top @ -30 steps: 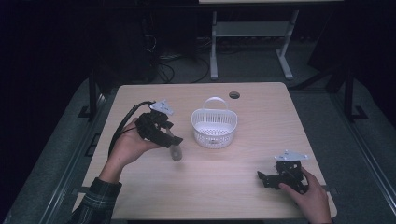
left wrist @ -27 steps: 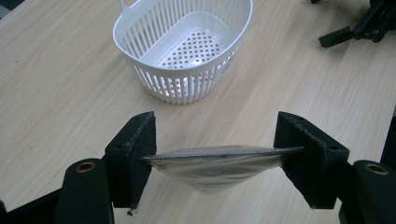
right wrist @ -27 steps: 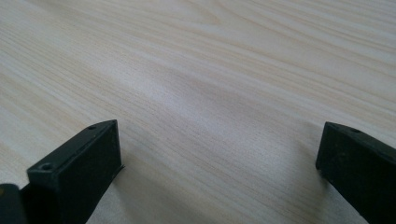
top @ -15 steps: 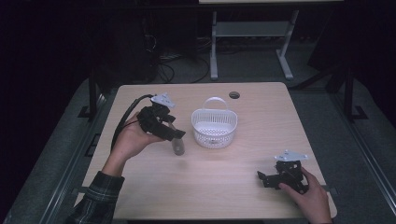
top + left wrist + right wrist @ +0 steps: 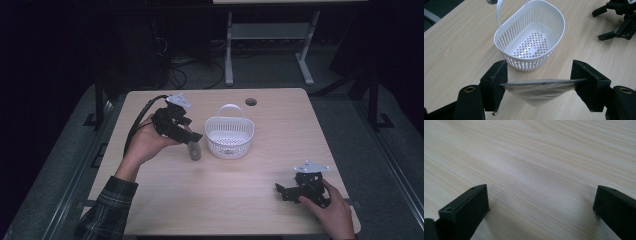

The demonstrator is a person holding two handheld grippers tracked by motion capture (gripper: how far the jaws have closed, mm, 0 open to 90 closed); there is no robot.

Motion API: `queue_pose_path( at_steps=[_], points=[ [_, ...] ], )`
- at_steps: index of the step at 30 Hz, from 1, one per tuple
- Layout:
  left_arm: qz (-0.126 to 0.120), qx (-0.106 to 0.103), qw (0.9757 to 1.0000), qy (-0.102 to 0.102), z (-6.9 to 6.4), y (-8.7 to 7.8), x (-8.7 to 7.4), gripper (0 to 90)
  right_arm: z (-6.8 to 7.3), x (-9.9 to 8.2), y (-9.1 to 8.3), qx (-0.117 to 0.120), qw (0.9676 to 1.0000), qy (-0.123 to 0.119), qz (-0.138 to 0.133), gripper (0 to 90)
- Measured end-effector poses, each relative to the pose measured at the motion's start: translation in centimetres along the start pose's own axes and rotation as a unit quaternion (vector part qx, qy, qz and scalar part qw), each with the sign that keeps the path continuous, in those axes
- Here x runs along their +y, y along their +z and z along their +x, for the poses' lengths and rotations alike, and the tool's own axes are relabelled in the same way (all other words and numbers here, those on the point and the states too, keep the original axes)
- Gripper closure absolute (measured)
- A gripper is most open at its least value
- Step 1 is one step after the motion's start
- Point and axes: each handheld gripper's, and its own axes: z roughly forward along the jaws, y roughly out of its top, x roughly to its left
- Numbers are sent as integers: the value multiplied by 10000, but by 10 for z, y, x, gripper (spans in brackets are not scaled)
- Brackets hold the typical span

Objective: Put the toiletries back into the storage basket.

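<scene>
Glossy grey pouch (image 5: pixel 537 90) pinched in left gripper (image 5: pixel 539 82); slotted white plastic basket (image 5: pixel 531 37) near; right gripper (image 5: pixel 541 212) wide open, empty.

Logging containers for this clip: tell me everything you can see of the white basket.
The white slotted plastic basket is oval, with vertical slits in its wall, a perforated floor and one arched handle standing upright at its far end. It stands upright and empty near the middle of the light wooden table. Nothing touches it; the left gripper, shut on a grey pouch, is beside it.

White perforated basket (image 5: pixel 229 136), pale woodgrain table (image 5: pixel 280 160), plaid sleeve (image 5: pixel 107 210).
</scene>
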Motion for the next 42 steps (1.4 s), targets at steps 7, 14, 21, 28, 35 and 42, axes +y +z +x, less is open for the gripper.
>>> queue_pose_path(
  at_steps=[7,14,21,28,35,42],
  points=[
    [-49,29,10000,14,2,1,8,295,0,0,0,-3,10000,8,3,0],
    [-117,22,9999,16,3,0,15,295,0,0,0,-4,10000,7,3,0],
    [-179,40,9998,45,4,-4,23,295,0,0,0,-4,10000,6,1,0],
    [-214,72,9997,104,3,-9,32,295,0,0,0,-3,10000,9,4,0],
    [-258,85,9996,123,2,-12,39,295,0,0,0,-8,10000,6,-1,0],
    [-291,100,9994,137,2,-15,45,295,0,0,0,-8,10000,11,0,0]
  ],
)
